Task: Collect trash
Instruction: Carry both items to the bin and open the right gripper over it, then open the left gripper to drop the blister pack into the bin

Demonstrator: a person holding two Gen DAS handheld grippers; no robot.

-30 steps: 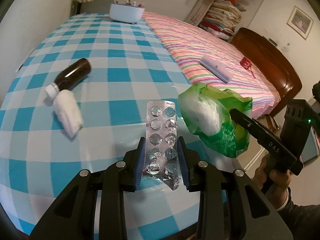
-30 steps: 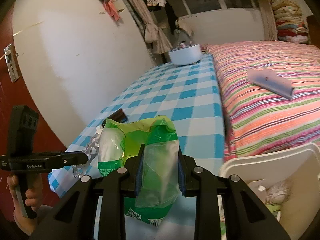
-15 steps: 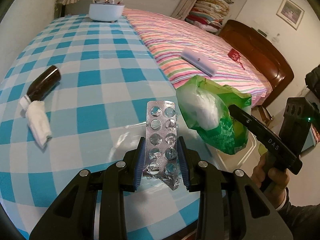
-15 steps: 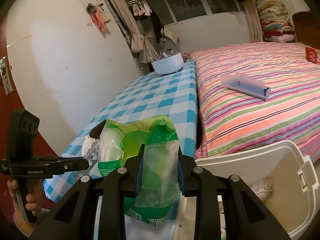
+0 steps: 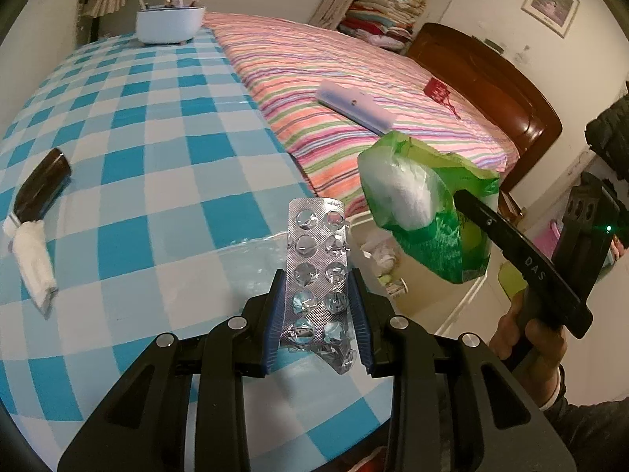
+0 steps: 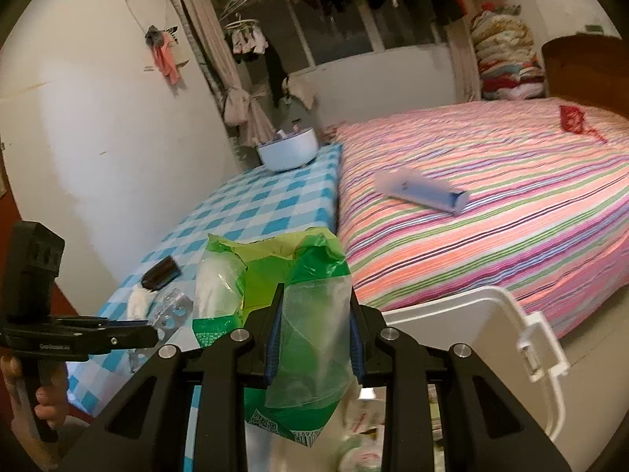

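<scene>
Over the checked tablecloth [image 5: 165, 165], left gripper [image 5: 317, 306] jaws clench a blister pack [image 5: 318, 267]; right gripper [image 6: 313, 332] jaws pinch a green bag [image 6: 314, 314].

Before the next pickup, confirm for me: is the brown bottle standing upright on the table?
No. The brown bottle lies on its side on the checked table, beside a white wad.

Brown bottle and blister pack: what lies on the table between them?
Only a white wad beside the brown bottle; then bare checked cloth up to the blister pack, per the left wrist view.
</scene>
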